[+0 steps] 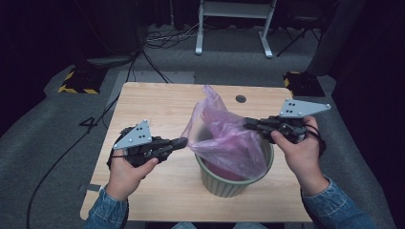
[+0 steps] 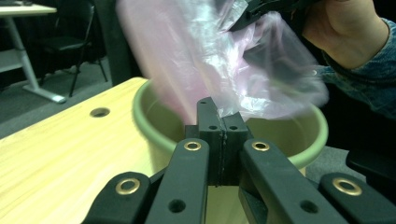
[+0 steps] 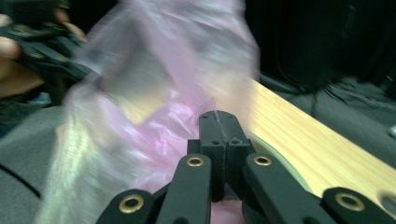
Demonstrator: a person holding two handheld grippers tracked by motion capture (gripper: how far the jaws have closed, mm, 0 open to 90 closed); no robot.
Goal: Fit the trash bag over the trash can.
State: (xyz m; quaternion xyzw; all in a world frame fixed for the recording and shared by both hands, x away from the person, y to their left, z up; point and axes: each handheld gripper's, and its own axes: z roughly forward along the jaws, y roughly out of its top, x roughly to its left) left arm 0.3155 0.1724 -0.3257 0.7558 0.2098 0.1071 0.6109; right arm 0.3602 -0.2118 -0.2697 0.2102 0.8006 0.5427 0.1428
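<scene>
Pink bag: thin translucent plastic, its lower part hanging inside the green bin, its upper part pulled up and out over the rim; one corner rises toward the far side of the desk.
Where it is: near-right of the desk's middle, between the two tools.
Hard to make out: the bag is blurred in the right gripper view; the bin's floor is covered by plastic, so I cannot tell whether anything lies under or inside the bag.
Bin contents: the bag alone is visible inside it; in the left gripper view the film drapes across the bin's mouth.
Left tool: jaws clenched on the bag's left edge; seen up close, the film is caught at their tip.
Right tool: jaws pressed together on the bag's right edge; up close, pink plastic gathers at their tip.
Hands: left hand and right hand, denim sleeves cut off at the near edge.
Desk: light wood, with a round hole on its far side.
</scene>
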